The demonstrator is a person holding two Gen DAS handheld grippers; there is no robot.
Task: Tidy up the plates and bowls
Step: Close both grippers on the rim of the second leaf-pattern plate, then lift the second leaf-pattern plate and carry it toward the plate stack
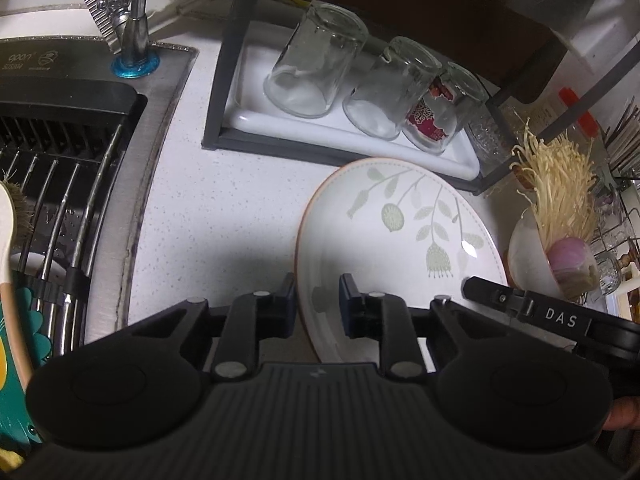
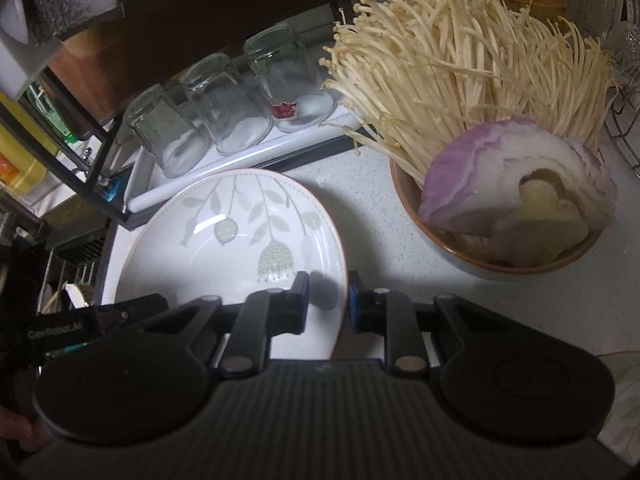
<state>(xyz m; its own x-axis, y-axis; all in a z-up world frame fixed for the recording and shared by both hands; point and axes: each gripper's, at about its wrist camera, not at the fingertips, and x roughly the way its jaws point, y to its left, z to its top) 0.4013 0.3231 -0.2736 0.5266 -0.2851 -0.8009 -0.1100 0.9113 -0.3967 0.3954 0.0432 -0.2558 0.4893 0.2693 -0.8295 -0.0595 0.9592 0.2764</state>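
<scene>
A white plate (image 1: 400,232) with a pale green leaf pattern and a thin orange rim lies on the speckled counter. My left gripper (image 1: 318,292) straddles its left rim, one pad outside and one inside, shut on it. In the right wrist view the same plate (image 2: 224,232) sits left of centre, and my right gripper (image 2: 328,292) is shut on its right rim the same way. Each gripper's black body shows at the edge of the other's view. Right of the plate stands a brown-rimmed bowl (image 2: 404,200) with enoki mushrooms and a cut onion.
Behind the plate a black rack frame (image 1: 218,92) holds a white tray (image 1: 280,124) with three upturned glasses (image 1: 316,60). A sink (image 1: 60,152) with a wire rack and a faucet (image 1: 138,20) lies to the left. Another patterned plate's edge (image 2: 622,400) shows at the lower right.
</scene>
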